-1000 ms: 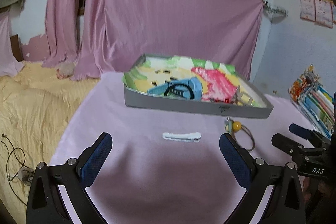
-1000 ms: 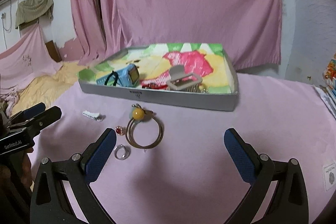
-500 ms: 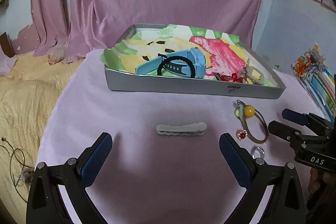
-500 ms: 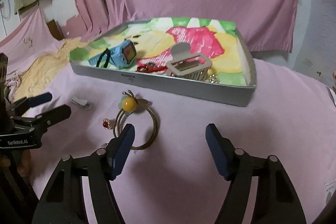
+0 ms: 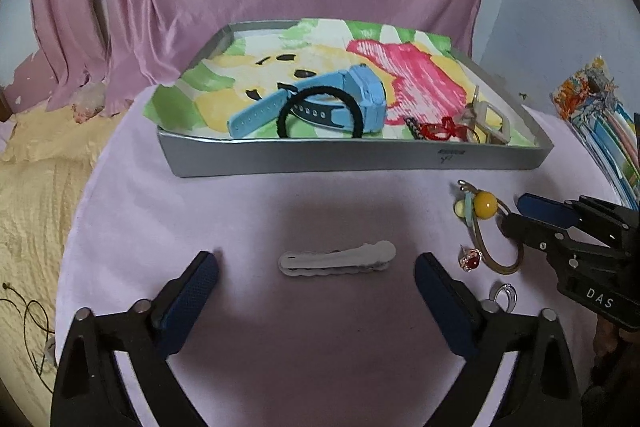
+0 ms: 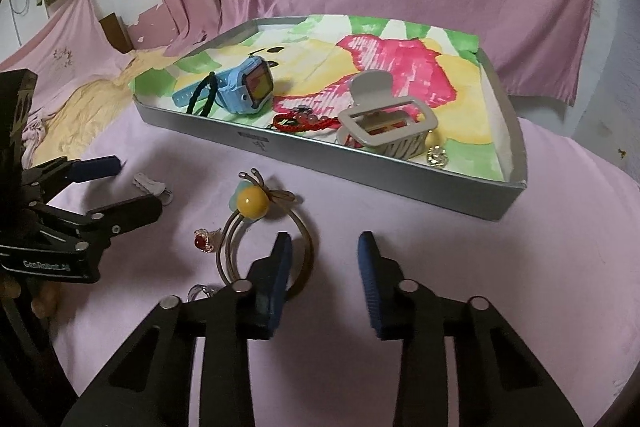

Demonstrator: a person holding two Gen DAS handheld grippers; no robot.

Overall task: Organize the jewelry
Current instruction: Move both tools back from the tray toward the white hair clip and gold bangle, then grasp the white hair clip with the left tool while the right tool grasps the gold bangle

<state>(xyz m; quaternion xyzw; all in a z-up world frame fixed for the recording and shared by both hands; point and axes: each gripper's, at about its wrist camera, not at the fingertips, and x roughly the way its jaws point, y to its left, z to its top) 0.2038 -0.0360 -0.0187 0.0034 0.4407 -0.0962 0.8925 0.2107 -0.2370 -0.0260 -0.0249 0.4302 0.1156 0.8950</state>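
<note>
On the pink cloth before the tray's (image 5: pixel 360 161) front wall: one white clip (image 5: pixel 337 259), lying crosswise, between the spread fingers of the left gripper (image 5: pixel 316 273), the nearer one. Right gripper (image 6: pixel 323 263), half-closed and empty, sits over the one bangle (image 6: pixel 266 247) beside it. Two rings (image 5: pixel 470 261) (image 5: pixel 505 295) loose near the bangle. Tray holds one watch (image 5: pixel 320 103), one claw clip (image 6: pixel 384 119).
</note>
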